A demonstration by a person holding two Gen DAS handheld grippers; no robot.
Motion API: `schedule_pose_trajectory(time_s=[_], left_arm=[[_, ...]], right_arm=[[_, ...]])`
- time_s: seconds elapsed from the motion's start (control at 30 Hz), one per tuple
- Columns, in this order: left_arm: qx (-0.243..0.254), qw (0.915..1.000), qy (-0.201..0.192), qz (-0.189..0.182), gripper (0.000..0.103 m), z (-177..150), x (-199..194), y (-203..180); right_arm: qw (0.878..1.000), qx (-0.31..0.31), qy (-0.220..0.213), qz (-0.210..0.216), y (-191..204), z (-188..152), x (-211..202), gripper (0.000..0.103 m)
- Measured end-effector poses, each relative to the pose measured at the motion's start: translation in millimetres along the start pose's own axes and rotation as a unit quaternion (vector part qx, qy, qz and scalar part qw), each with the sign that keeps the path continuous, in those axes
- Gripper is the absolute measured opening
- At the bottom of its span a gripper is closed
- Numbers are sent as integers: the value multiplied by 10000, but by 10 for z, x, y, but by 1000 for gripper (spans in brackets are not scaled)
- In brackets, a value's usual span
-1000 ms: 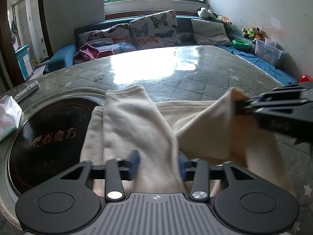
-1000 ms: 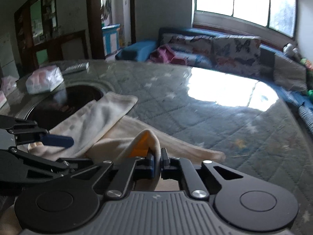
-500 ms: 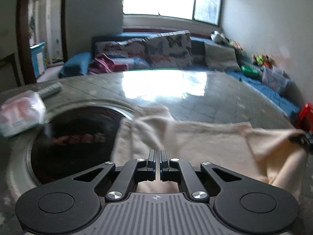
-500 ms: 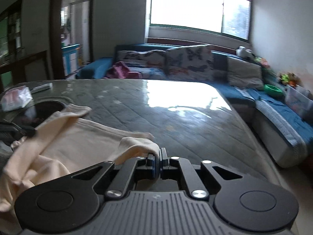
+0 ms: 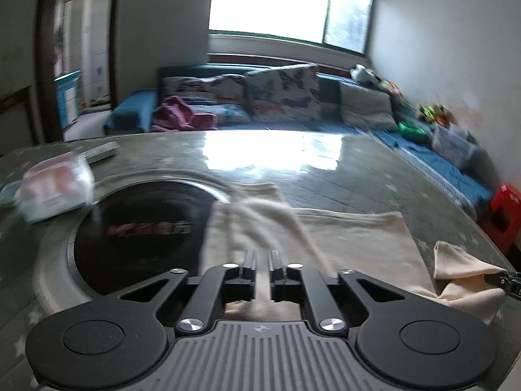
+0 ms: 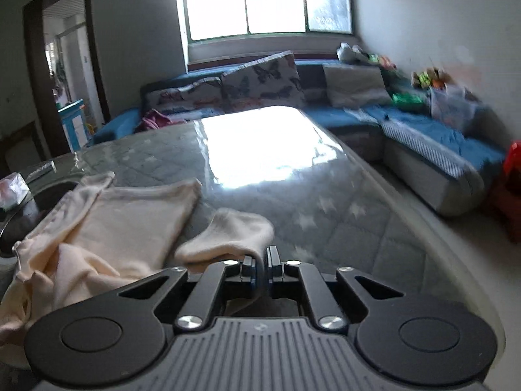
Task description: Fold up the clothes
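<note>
Cream garment (image 5: 351, 241) lying rumpled, half-spread on surface (image 6: 342, 208); left tool (image 5: 262, 257) and right tool (image 6: 259, 262) both pinching its fabric.

Backlit window (image 5: 286, 3); glare on table (image 5: 358, 176); motion blur.

Place: a lived-in home sitting room.
Seating: a blue corner sofa (image 6: 420, 130) under a wide window (image 6: 267, 3) — butterfly-print cushions (image 5: 280, 94) propped along its back.
Clutter: toys (image 5: 433, 112) and a clear plastic bin (image 6: 451, 107) at the sofa's far end.
Table: a glass-topped table (image 6: 325, 202) over quilted star cloth — a tissue pack (image 5: 55, 189) on it.
</note>
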State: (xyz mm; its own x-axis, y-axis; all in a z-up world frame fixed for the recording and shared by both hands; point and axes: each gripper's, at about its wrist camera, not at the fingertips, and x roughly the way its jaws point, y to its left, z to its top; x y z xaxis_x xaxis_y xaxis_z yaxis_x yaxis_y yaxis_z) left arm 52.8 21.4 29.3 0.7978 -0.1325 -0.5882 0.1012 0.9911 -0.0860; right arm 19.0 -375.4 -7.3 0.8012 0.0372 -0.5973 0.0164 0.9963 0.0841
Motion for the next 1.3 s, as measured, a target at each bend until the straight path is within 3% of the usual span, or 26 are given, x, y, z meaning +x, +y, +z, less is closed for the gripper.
schedule_pose_trajectory(time_s=[0.07, 0.1, 0.13, 0.17, 0.23, 0.4, 0.6, 0.73, 0.97, 1.17, 1.3], left_arm=[[145, 9999, 83, -37, 26, 39, 136, -147], [214, 9997, 132, -16, 37, 53, 218, -211], [284, 9994, 181, 7, 40, 68, 301, -274], [353, 9991, 230, 30, 40, 82, 385, -337], [449, 9984, 336, 36, 42, 108, 538, -422], [550, 9967, 577, 145, 44, 113, 869, -543], [636, 9946, 766, 308, 46, 116, 1136, -600], [656, 9942, 783, 348, 46, 112, 1188, -600], [672, 9945, 732, 344, 46, 106, 1197, -600], [701, 9948, 652, 360, 44, 78, 1200, -634], [674, 9951, 617, 384, 30, 80, 1191, -637]], right_arm=[[9999, -119, 59, -57, -15, -36, -11, 20], [9997, -204, 86, -88, -13, -44, -13, 26], [9994, -289, 112, -119, -11, -53, -15, 28], [9989, -414, 140, -142, 7, -57, 2, 30], [9971, -709, 180, -224, 61, -65, 44, 44], [9900, -1359, 238, -305, 209, -89, 146, 59], [9820, -1824, 124, -486, 347, -108, 288, 67], [9844, -1610, 18, -713, 275, -33, 357, 67], [9921, -519, -286, -1105, -69, 32, 226, 73], [9948, 36, -273, -984, -264, -55, 105, 76], [9963, -11, -139, -852, -258, -71, 102, 77]])
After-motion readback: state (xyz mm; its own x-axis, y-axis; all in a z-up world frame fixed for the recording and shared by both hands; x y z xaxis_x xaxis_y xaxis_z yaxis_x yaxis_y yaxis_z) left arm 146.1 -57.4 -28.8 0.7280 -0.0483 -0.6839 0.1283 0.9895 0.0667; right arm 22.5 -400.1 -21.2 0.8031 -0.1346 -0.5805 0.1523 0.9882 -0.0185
